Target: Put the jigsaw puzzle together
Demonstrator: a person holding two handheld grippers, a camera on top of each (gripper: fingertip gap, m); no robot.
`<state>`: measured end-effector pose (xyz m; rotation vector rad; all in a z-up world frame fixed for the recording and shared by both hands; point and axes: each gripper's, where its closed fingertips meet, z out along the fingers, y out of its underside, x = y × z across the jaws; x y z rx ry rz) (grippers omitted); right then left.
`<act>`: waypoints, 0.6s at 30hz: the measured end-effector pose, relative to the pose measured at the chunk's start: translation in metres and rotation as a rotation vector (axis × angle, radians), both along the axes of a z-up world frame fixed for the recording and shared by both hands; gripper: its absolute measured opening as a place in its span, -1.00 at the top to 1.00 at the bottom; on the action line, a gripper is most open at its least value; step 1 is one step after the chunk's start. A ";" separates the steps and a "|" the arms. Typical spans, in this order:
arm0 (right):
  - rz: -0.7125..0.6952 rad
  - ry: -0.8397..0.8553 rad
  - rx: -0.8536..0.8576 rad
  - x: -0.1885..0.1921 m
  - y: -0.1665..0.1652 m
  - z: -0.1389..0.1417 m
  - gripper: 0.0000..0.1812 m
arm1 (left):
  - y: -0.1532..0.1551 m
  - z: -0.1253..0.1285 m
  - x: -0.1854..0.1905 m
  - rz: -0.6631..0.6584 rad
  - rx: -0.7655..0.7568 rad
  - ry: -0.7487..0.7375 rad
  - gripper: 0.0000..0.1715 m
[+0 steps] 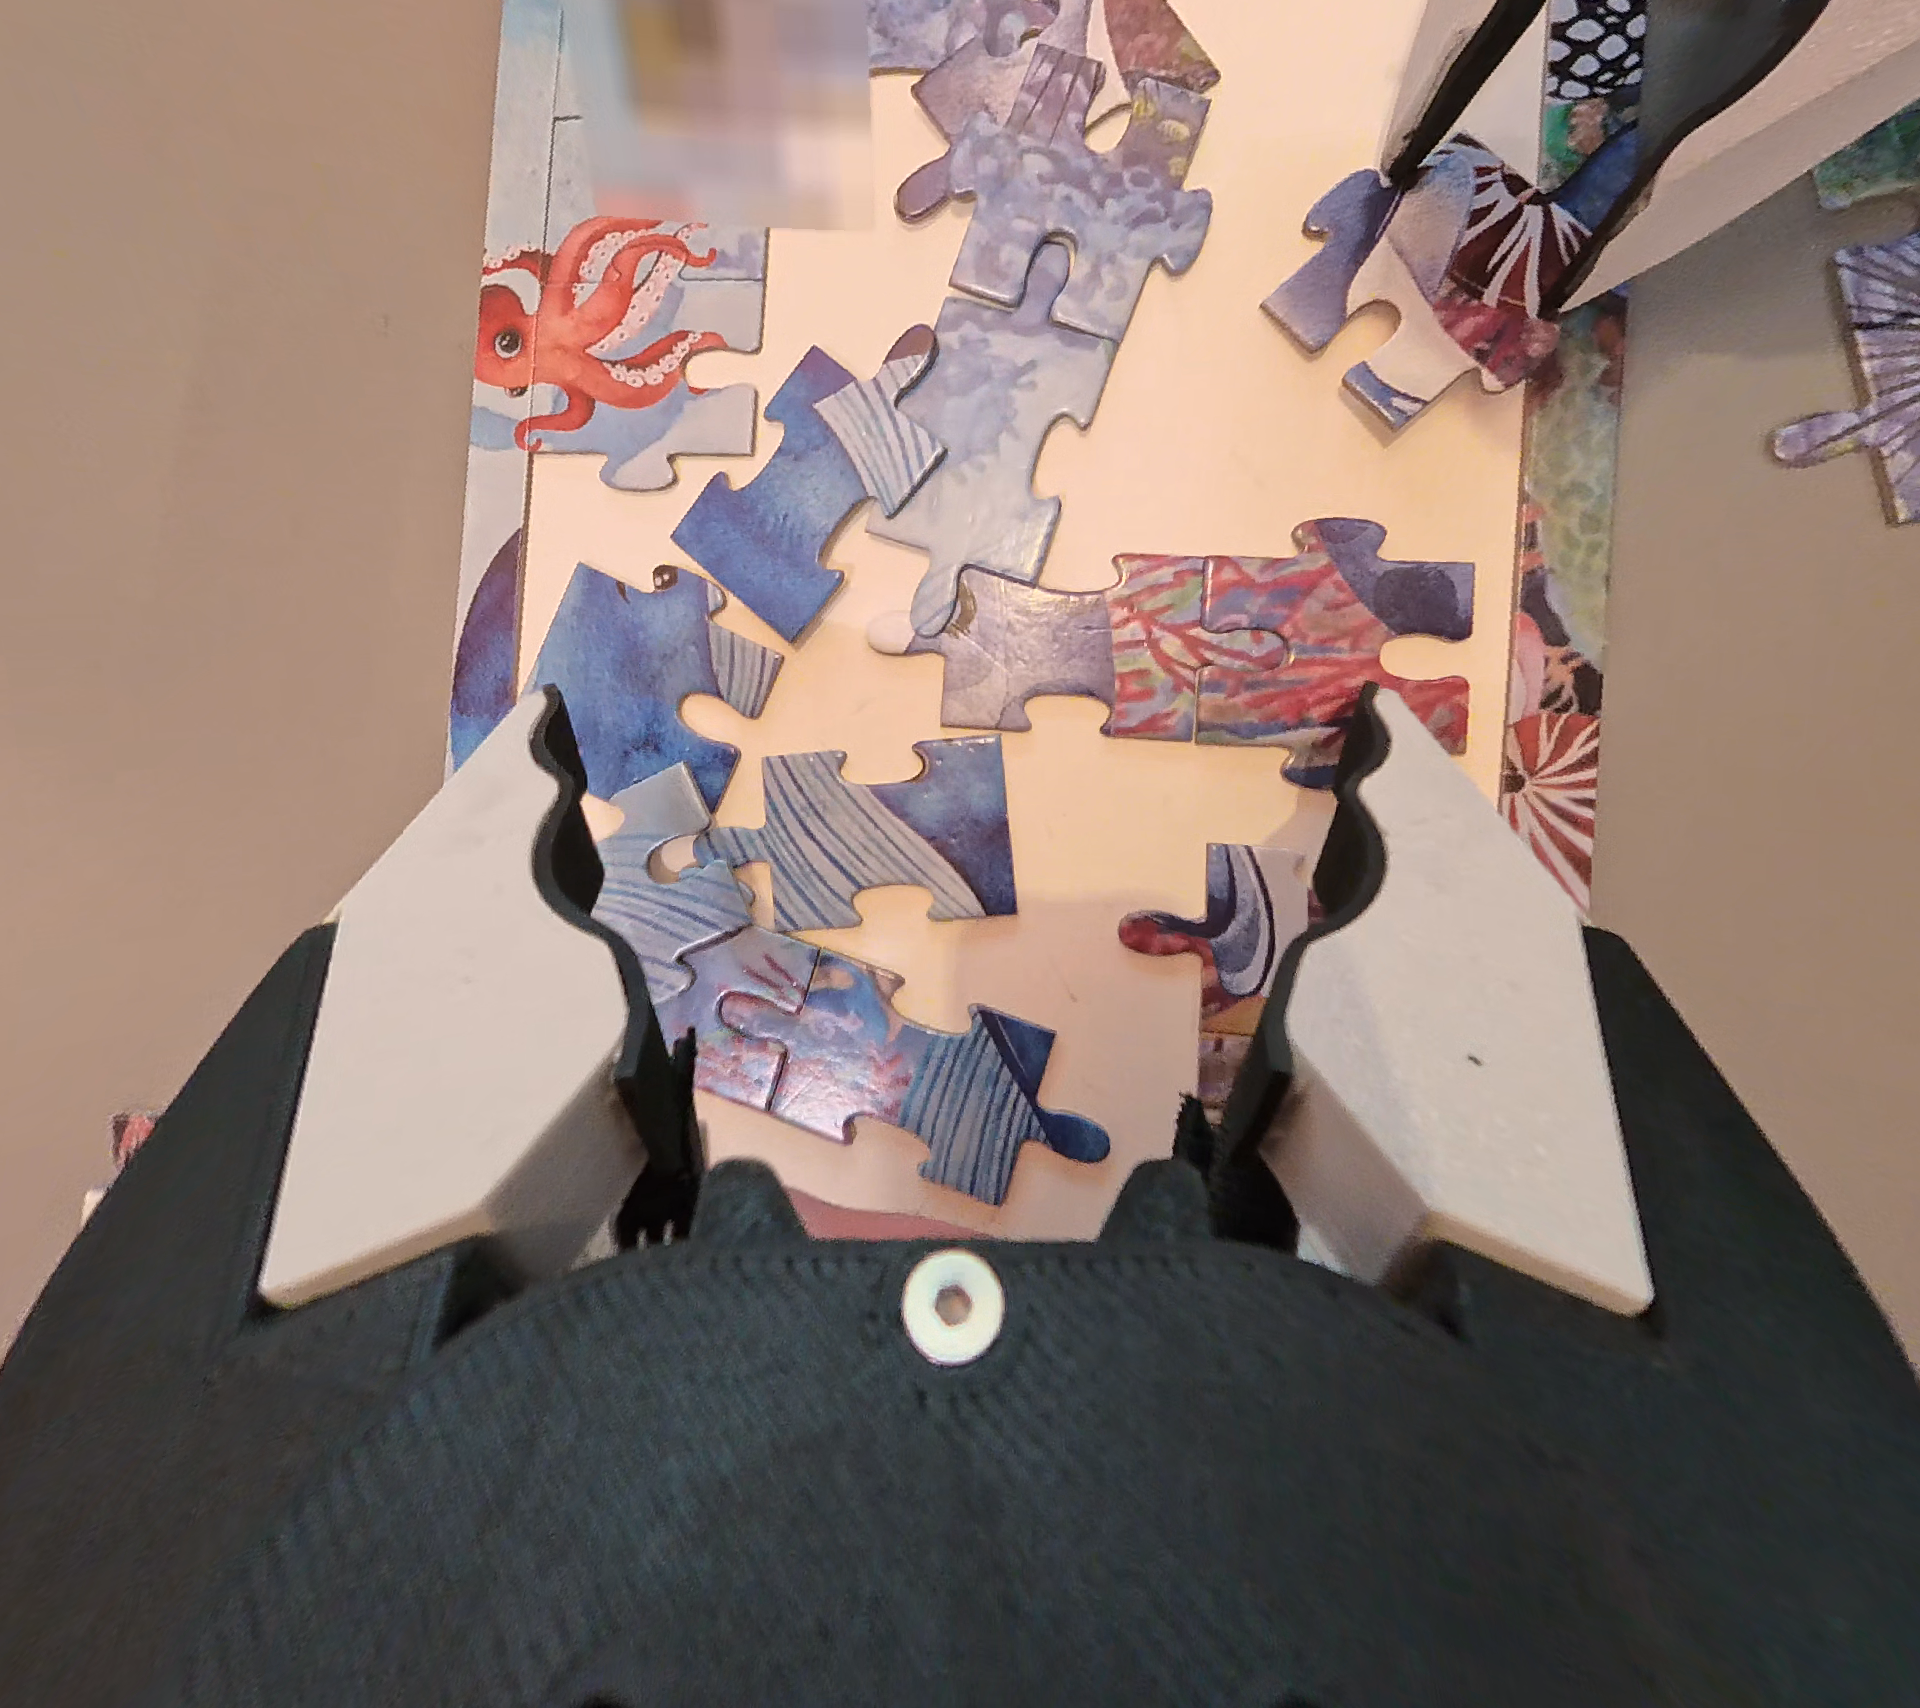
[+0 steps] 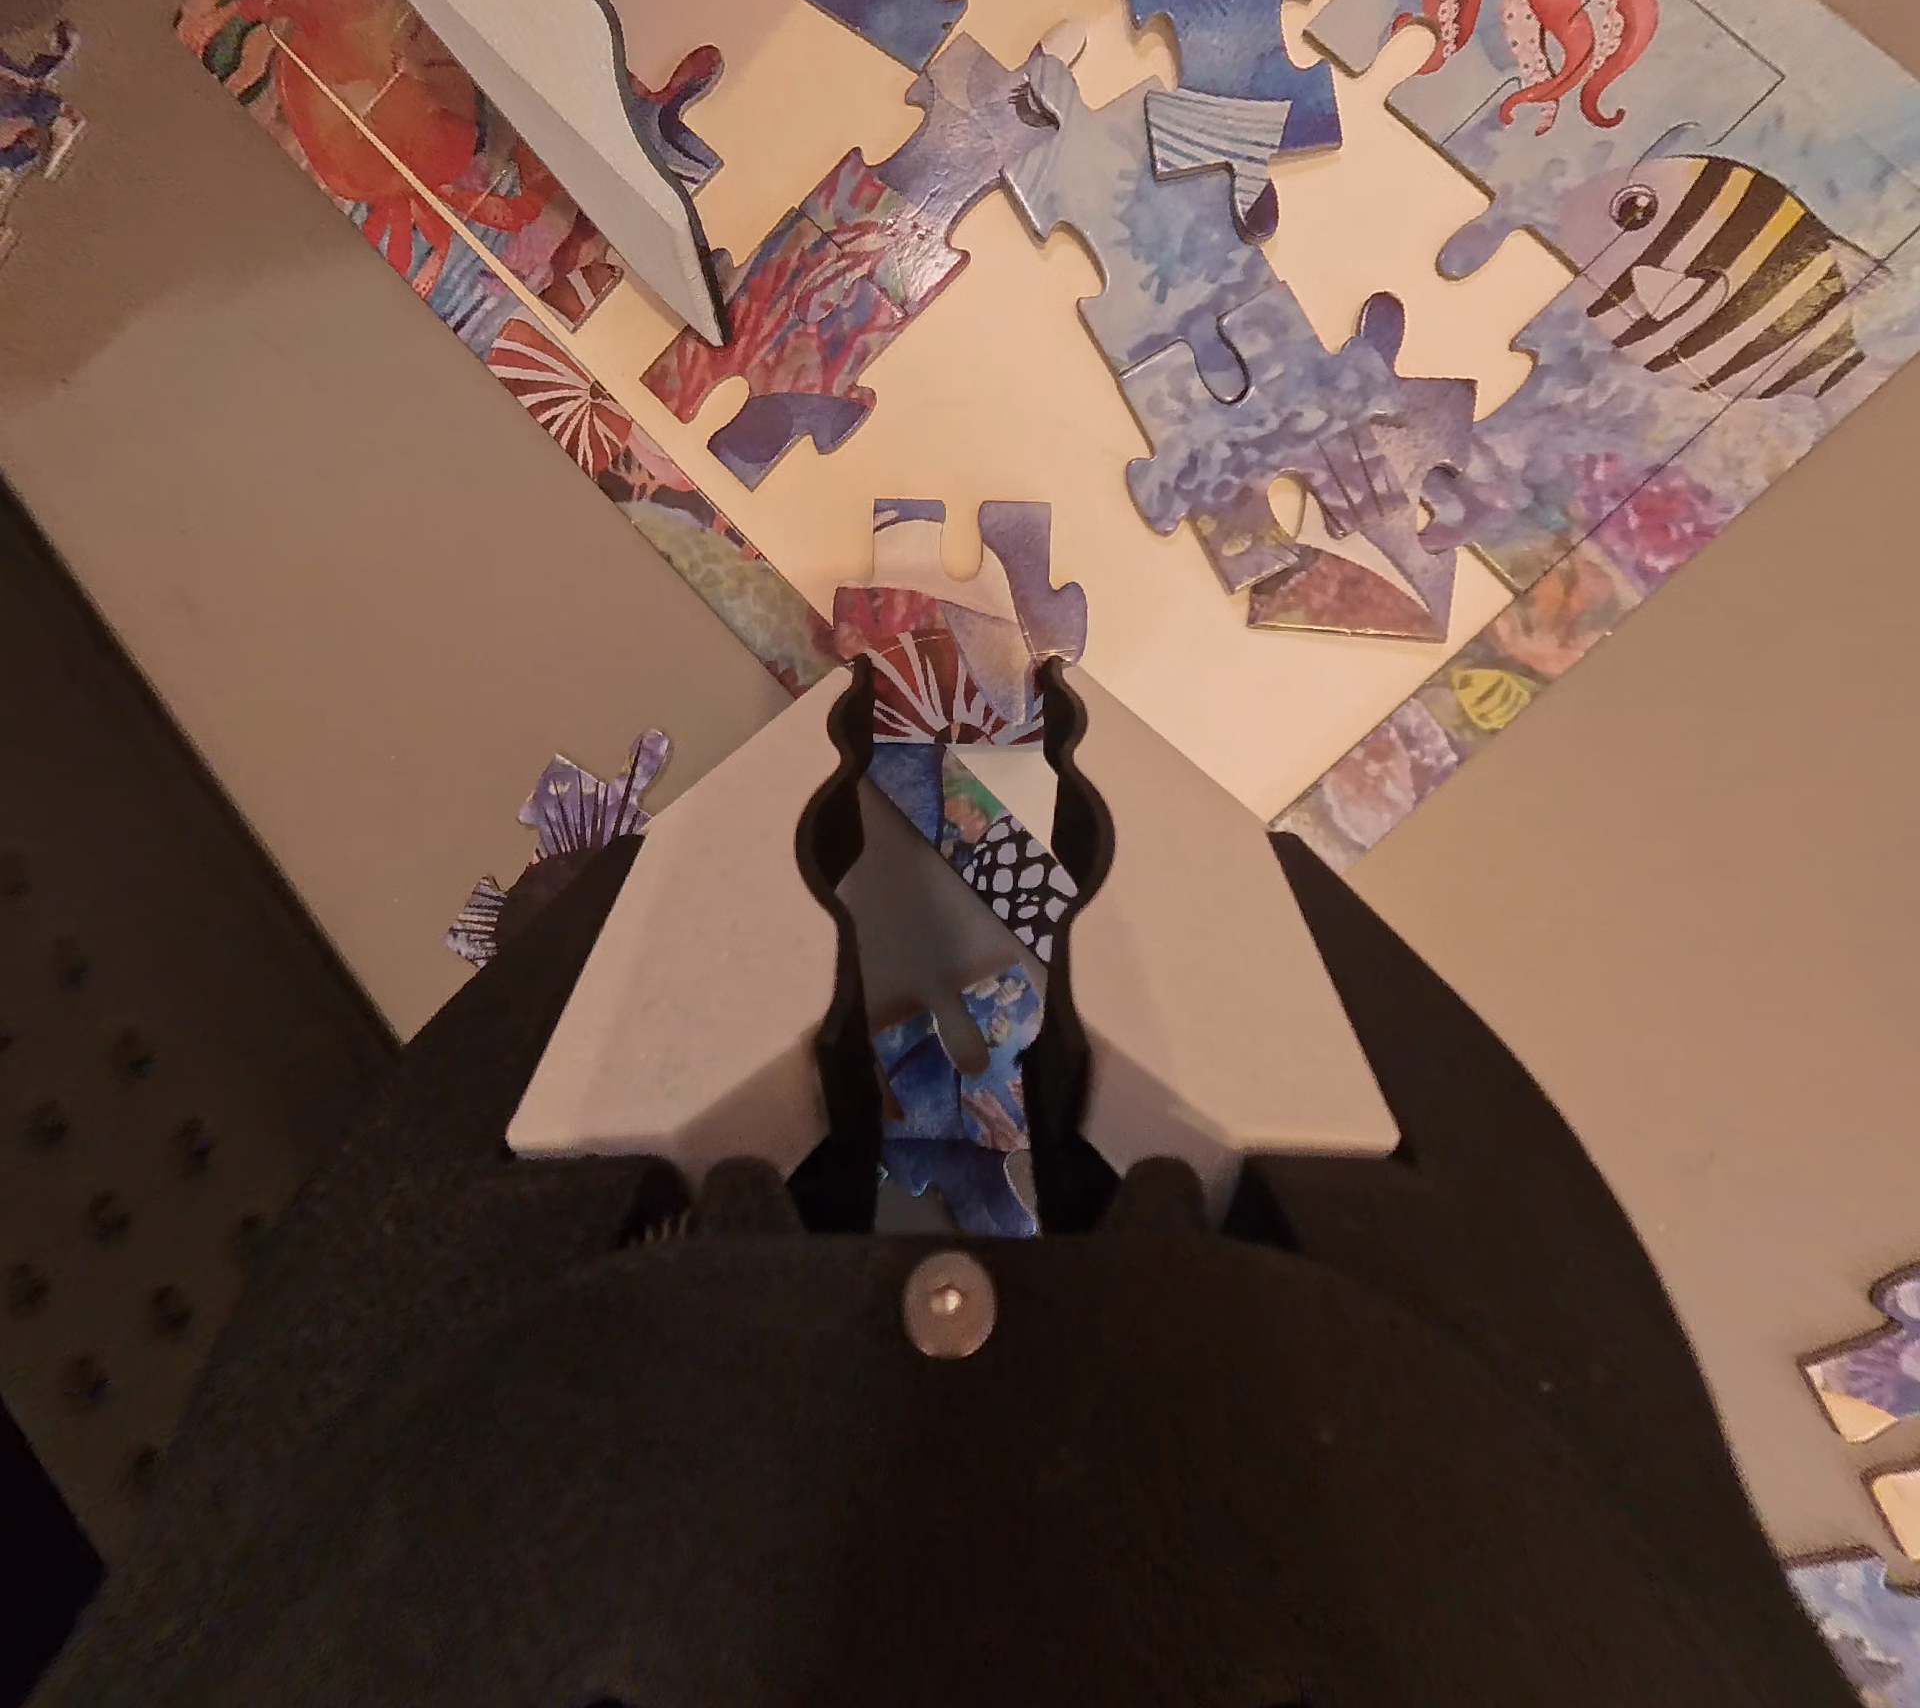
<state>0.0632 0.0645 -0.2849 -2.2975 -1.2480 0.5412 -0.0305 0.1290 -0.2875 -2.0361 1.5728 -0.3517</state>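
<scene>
The puzzle tray [image 1: 1226, 328] is the largest thing here, a cream board with a printed sea-life border, lying on a beige table [image 1: 239, 308]; in the left wrist view it fills the picture from 6 to 12 o'clock. Inside it lie many loose blue and coral pieces, some joined in a crooked chain [image 1: 1049, 276] near the centre, and an octopus piece [image 1: 613, 339] already sits at 9 o'clock on the edge. The left gripper [image 1: 961, 713] hovers over the near part of the tray with its jaws wide apart and nothing between them. The right gripper [image 2: 954, 671] is much nearer to the piece in hand: its jaws are closed on the fan-pattern piece [image 2: 961, 630], which sticks out ahead of the tips toward 12 o'clock in the right wrist view, its long axis roughly in line with the fingers. In the left wrist view this same piece [image 1: 1423, 276] is at 2 o'clock, close to the right border of the tray. I judge that the next move depends on this: the piece must go toward that border strip, which lies just beside it, and perhaps turn a little. A few spare pieces [image 2: 582, 837] rest outside on the table. I can read no brand or writing; one patch on the tray is blurred.
</scene>
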 end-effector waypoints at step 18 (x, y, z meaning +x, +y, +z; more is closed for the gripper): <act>-0.019 0.060 -0.011 0.000 -0.003 0.001 0.66 | 0.009 0.001 0.014 0.013 0.058 -0.037 -0.52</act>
